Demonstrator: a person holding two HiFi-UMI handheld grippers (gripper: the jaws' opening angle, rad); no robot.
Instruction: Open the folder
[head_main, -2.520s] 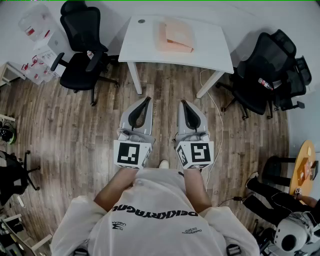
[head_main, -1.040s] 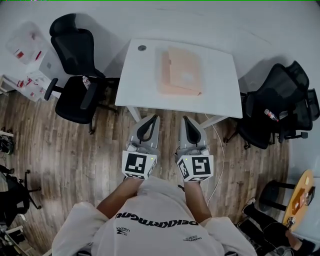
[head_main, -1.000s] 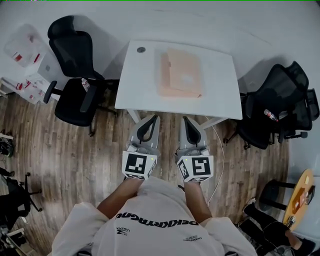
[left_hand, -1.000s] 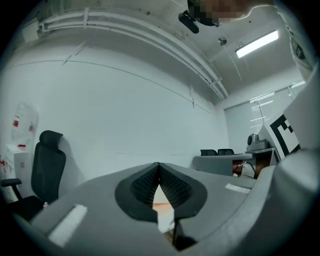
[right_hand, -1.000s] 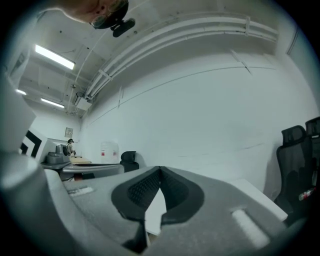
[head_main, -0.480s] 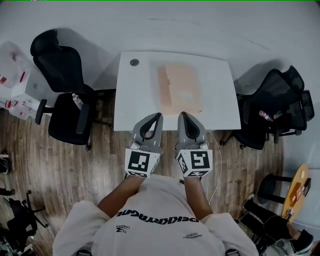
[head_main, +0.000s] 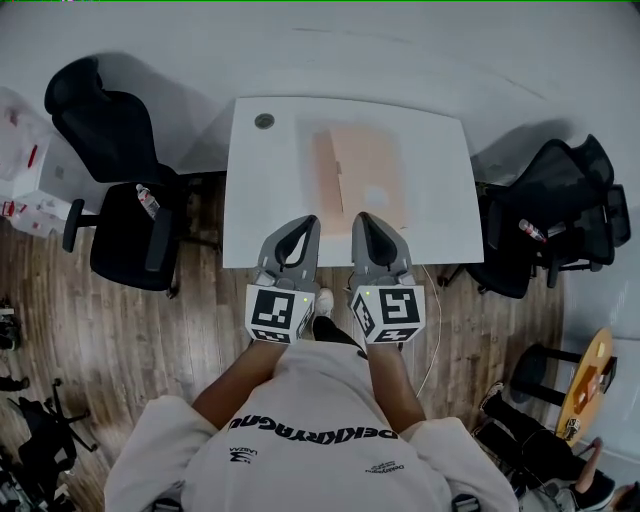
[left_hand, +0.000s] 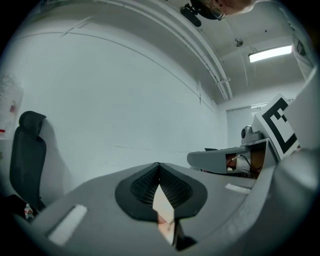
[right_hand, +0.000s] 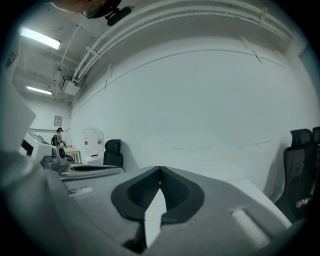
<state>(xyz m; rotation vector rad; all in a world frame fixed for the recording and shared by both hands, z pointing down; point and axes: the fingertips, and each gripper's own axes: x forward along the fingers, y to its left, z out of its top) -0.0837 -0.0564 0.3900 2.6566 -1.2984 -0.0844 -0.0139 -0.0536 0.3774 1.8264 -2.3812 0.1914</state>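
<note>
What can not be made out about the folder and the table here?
- Head view: the right gripper covers part of the near edge of the folder; its opening side is too blurred.
- Head view: the round thing on the table is too small to name.
- Left gripper view: the left gripper blocks almost all of the table.

White shirt (head_main: 300, 440), black lettering (head_main: 312, 430); grey left tool (head_main: 304, 222), right tool (head_main: 363, 218); 2 square-marker cubes (head_main: 277, 312).

White wall (head_main: 350, 50), wood floor (head_main: 130, 330), white table (head_main: 260, 190), black chairs (head_main: 105, 135).
</note>
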